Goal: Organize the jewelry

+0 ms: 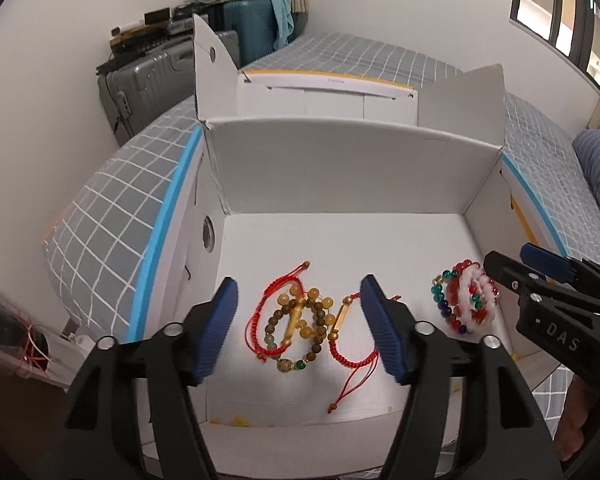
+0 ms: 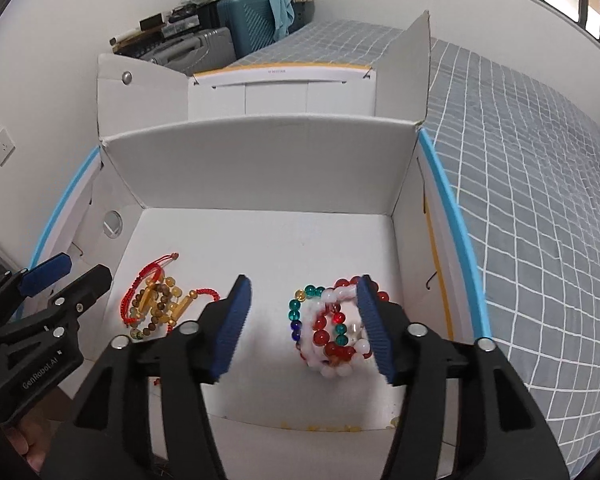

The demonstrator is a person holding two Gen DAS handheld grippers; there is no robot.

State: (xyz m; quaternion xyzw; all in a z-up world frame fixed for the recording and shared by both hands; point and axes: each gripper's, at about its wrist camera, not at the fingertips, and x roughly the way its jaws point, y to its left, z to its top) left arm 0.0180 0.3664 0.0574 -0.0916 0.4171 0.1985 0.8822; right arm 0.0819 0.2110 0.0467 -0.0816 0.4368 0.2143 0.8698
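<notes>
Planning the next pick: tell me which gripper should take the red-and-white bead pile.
Right. The right gripper hangs open over the red-and-white bead pile, one finger at its edge. The left gripper is open over the amber and red-cord pile.

Left gripper (image 1: 299, 304): hanging spread wide above the cord-and-bead bracelets (image 1: 300, 322).
Right gripper (image 1: 508, 266): reaching in beside the glass-bead bracelets (image 1: 466, 302).
White box (image 1: 340, 168): sitting open, holding both piles.

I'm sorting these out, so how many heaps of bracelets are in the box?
2. One heap of brown and amber beads with red cords lies on the left, between the left gripper's open fingers. A red, white and green bead heap lies right. Single bracelets overlap, uncountable.
</notes>
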